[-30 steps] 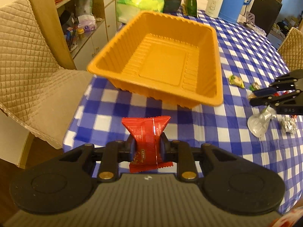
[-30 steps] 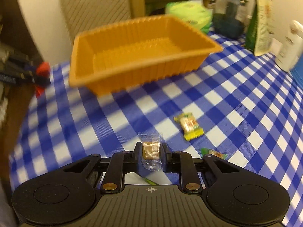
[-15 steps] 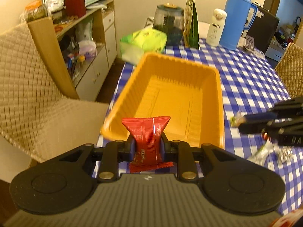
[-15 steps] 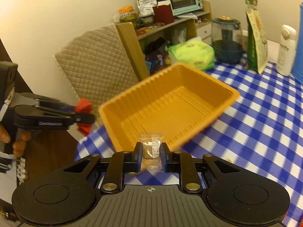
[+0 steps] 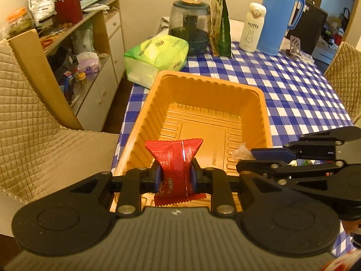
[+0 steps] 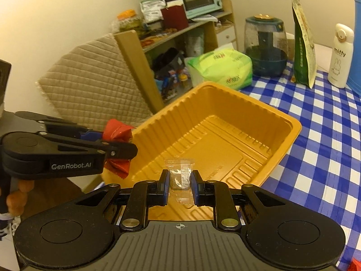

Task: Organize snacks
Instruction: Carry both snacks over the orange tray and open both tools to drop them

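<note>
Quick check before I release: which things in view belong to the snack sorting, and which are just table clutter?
In the job:
- red snack packet, held by the left gripper
- clear-wrapped candy, held by the right gripper
- orange tray, nothing in it

Lying about:
- green tissue pack
- dark glass jar
- white bottle
- blue jug

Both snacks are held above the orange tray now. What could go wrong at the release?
The left hand-held gripper and right hand-held gripper hang close together, so they might collide. The red foil snack packet sits near the ribbed orange plastic tray's near rim and may drop outside.
</note>
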### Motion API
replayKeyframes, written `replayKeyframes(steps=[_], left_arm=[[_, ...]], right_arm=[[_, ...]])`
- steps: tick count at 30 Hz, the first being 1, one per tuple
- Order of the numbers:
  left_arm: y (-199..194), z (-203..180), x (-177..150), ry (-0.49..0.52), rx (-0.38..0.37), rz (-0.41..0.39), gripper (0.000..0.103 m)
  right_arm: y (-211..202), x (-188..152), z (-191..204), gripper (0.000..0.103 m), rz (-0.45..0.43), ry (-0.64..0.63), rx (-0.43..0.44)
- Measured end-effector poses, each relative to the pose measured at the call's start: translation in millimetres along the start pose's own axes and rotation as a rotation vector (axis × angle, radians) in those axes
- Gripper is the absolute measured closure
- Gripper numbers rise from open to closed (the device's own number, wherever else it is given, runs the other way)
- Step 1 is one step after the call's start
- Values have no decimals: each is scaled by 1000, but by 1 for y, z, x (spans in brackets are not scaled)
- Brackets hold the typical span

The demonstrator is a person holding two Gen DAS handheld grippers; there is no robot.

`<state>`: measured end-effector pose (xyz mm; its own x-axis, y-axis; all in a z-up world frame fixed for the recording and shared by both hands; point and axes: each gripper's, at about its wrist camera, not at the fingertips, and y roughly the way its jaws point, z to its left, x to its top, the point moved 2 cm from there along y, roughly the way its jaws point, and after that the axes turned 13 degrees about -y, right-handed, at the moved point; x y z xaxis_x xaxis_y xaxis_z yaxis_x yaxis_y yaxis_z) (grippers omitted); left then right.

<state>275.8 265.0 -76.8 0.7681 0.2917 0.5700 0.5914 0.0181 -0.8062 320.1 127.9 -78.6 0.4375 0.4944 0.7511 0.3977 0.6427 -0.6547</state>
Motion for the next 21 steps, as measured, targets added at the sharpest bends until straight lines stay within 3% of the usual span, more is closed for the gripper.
replayKeyframes(steps=[12,21], left_arm=[[41,4,-2,11,-12,80,80],[47,6,-5,15,-31,87,74]], right_arm=[[19,-3,-7,83,26,40,-40],[15,-3,-8,83,18,64,-63]])
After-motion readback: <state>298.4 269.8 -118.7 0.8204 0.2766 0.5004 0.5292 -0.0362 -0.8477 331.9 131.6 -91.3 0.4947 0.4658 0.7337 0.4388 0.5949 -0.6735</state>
